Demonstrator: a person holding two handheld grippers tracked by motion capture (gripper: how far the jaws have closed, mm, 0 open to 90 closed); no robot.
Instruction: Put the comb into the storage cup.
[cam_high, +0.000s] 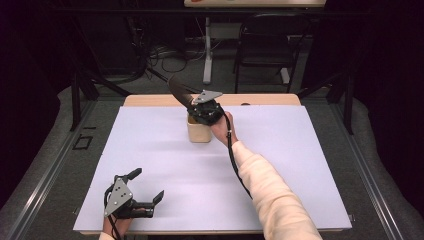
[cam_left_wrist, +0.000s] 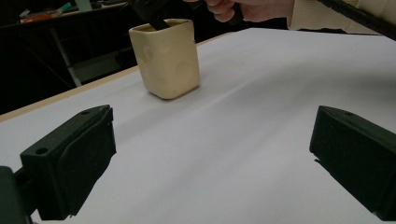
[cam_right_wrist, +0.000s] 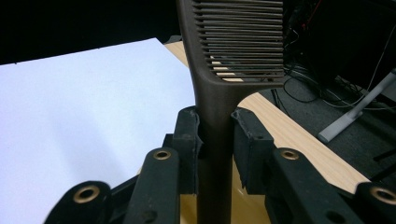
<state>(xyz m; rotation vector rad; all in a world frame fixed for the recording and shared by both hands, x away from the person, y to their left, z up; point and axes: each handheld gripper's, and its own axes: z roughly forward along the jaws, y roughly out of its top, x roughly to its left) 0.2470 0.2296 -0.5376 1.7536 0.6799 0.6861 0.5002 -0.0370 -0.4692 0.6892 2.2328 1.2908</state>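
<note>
Right tool (cam_high: 199, 111) clamped on the handle of a dark brown plastic comb (cam_right_wrist: 215, 116), pads pinching the narrow stem just below the teeth; comb stands roughly upright, its lower end inside the cream square ceramic cup (cam_left_wrist: 164, 58). Grip sits low on the handle, likely so the comb stays vertical and clears the cup's rim, either going in or coming out — can't tell which. Cup stands upright near the far middle of the white sheet (cam_high: 165, 165) covering the worktop, close to the wooden back edge (cam_high: 150, 100).

Left tool (cam_high: 142, 192) rests at the near left corner of the sheet, jaws spread wide, nothing between them, well apart from the cup. Looks parked out of the way to leave the right arm free.

Room: plenty of bare sheet on all sides of the cup, nothing to bump. Tight spots are the cup's own rim and the back edge just behind it; a sideways tug on the comb could tip the cup toward that edge.
</note>
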